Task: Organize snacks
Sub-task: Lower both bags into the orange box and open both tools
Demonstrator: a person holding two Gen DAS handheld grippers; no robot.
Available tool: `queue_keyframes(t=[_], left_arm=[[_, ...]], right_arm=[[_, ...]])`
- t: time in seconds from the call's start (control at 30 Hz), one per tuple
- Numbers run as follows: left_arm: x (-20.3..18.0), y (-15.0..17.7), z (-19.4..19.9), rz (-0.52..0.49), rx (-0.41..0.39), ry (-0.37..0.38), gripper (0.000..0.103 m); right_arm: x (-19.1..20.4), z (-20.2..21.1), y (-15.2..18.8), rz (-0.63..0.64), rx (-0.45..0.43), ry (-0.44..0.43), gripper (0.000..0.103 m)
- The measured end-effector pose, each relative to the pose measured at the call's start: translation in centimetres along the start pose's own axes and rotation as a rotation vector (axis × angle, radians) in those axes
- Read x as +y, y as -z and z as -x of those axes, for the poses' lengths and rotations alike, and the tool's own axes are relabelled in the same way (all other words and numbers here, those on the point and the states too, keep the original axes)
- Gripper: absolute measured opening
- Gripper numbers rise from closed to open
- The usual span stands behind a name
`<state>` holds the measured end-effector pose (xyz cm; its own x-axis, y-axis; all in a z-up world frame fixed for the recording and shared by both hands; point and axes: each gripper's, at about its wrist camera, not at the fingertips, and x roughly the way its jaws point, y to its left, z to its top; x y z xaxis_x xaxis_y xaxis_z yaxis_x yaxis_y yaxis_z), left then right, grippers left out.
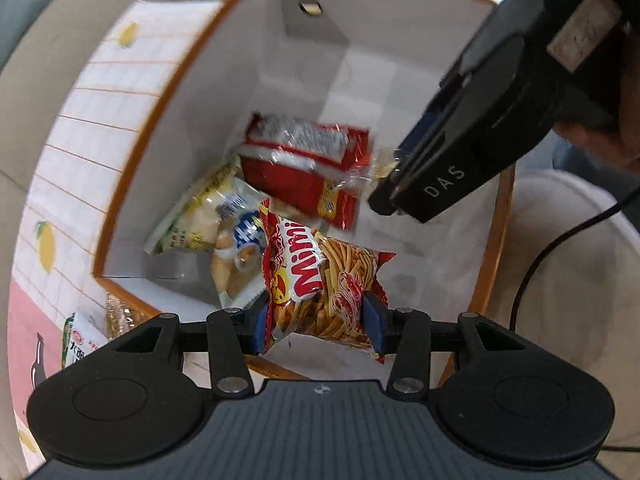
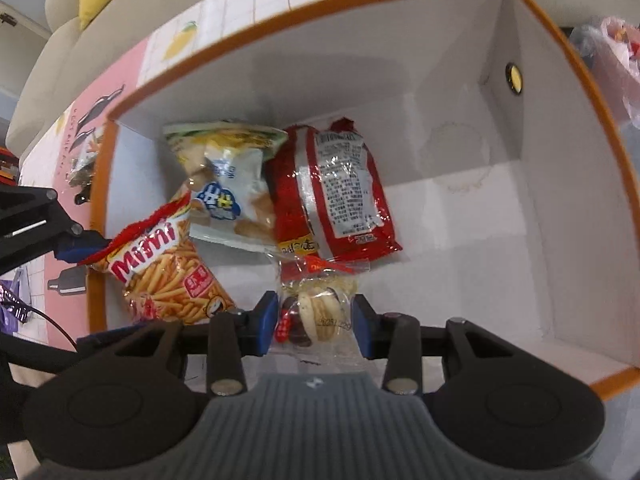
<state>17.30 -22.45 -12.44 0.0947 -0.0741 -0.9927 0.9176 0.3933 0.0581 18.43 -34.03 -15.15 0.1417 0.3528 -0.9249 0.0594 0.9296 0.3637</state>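
A white box with an orange rim [image 1: 132, 184] [image 2: 280, 20] holds a red packet [image 1: 304, 160] [image 2: 332, 192] and a pale bag of puffs [image 1: 208, 220] [image 2: 228, 184]. My left gripper [image 1: 318, 320] is shut on a red Mimi bag of snack sticks [image 1: 320, 280] [image 2: 168, 272], held over the box's near edge. My right gripper [image 2: 316, 328] is shut on a clear-wrapped biscuit pack [image 2: 316, 312], inside the box just in front of the red packet; in the left wrist view it [image 1: 390, 196] reaches in from the right.
The box stands on a pink and white tiled cloth with lemon prints [image 1: 80, 120] [image 2: 168, 52]. More snack packets [image 1: 80, 340] [image 2: 80, 168] lie outside the box on the cloth. A beige sofa [image 1: 568, 272] surrounds it. A black cable [image 1: 560, 248] trails at right.
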Motion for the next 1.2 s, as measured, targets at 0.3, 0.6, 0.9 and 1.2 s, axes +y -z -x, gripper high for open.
queue_keyframes(t=[0.3, 0.6, 0.9, 1.2], left_arm=[[1.1, -1.0, -2.8, -0.010, 0.102, 0.054, 0.054], [0.9, -1.3, -4.0, -0.029, 0.115, 0.063, 0.061], [0.8, -0.9, -2.3, -0.028, 0.069, 0.052, 0.083], [0.5, 0.3, 2.8, 0.000, -0.044, 0.056, 0.084]], right_arm=[[0.3, -2.8, -0.5, -0.017, 0.082, -0.037, 0.039], [1.0, -4.1, -0.6, -0.012, 0.121, -0.045, 0.040], [2.5, -3.8, -0.4, -0.006, 0.121, -0.001, 0.048], [3.2, -0.9, -0.2, -0.044, 0.030, 0.033, 0.065]])
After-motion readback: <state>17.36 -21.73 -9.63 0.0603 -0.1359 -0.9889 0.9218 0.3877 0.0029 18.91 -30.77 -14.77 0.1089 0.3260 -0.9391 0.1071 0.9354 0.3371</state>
